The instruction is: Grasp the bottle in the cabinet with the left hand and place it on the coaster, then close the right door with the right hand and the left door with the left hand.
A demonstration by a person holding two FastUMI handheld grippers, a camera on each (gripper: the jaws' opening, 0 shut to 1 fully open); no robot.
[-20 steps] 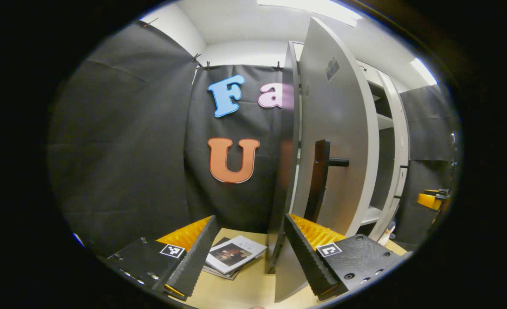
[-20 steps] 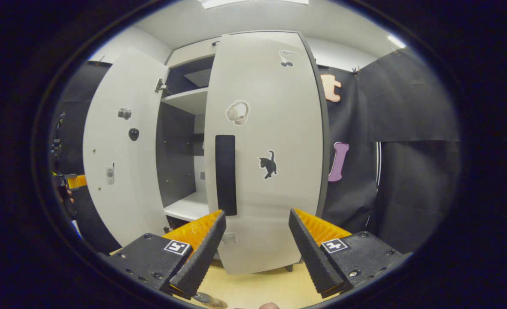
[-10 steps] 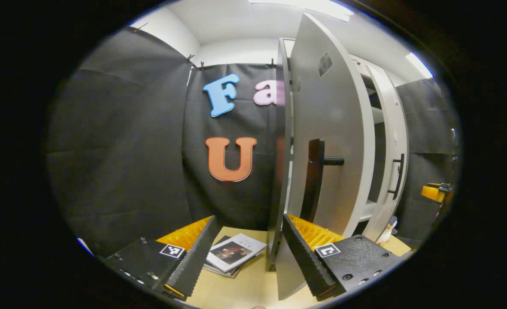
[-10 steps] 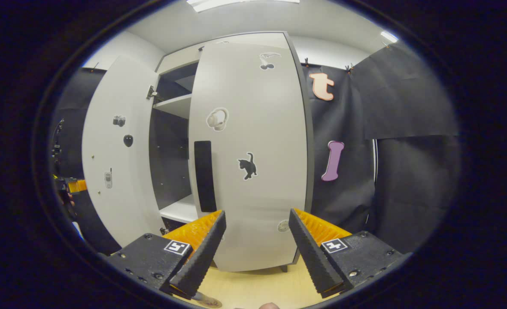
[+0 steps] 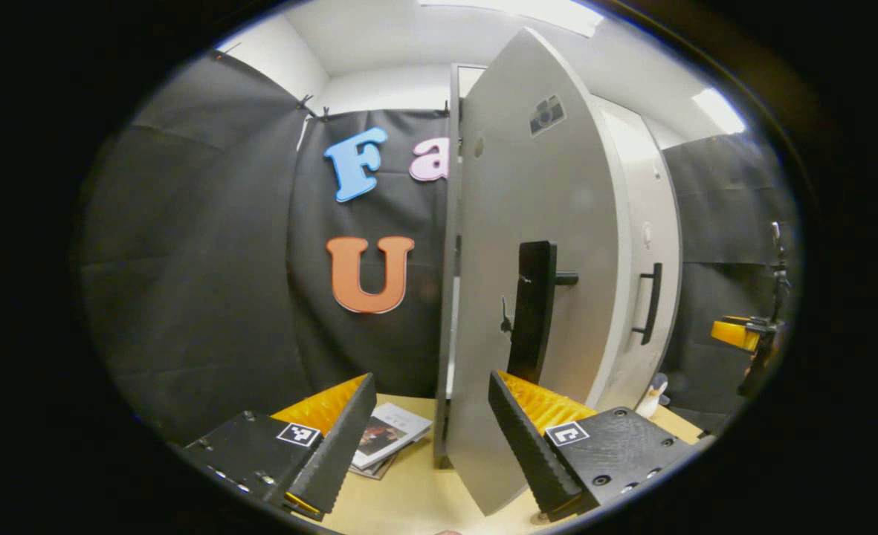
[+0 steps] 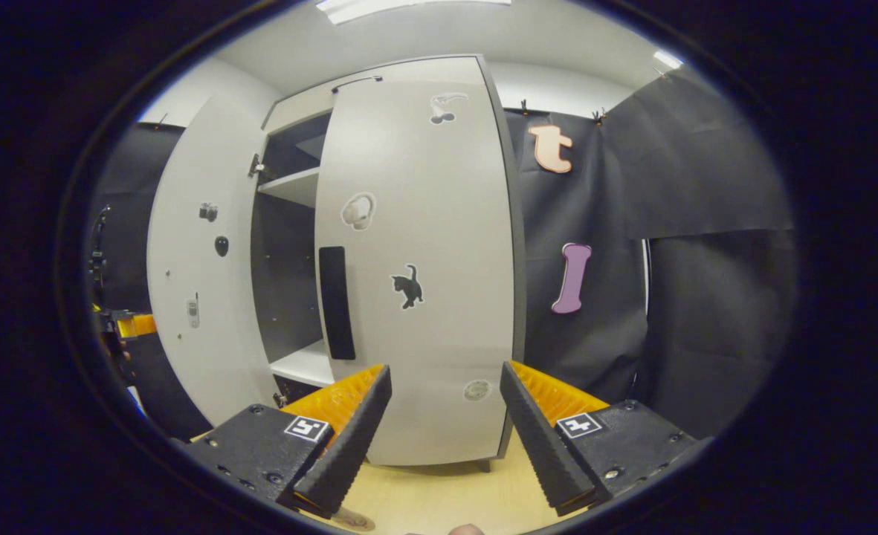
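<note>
Now, in the left gripper view, the left gripper [image 5: 431, 423] has its jaws wide apart and they hold nothing. Between and behind them stands the tall light-grey left door of the cabinet [image 5: 528, 223], still swung open, with its long black handle [image 5: 531, 312] facing the camera. Beyond it the light-grey right door [image 5: 647, 245] lies nearly flat against the cabinet front and shows its own thin black handle [image 5: 650, 301]. A small stack of magazines [image 5: 386, 438] lies on the pale wooden tabletop [image 5: 409, 498], just left of the cabinet. The right gripper [image 5: 740, 334] shows far off at the right edge. In the right gripper view, the jaws of the right gripper [image 6: 446, 423] are also wide apart and empty, close in front of the right door [image 6: 424, 260], which is almost shut. The left door [image 6: 193, 260] stands open, and white shelves [image 6: 294, 186] show in the gap between them. I cannot make out the bottle or the coaster.
</note>
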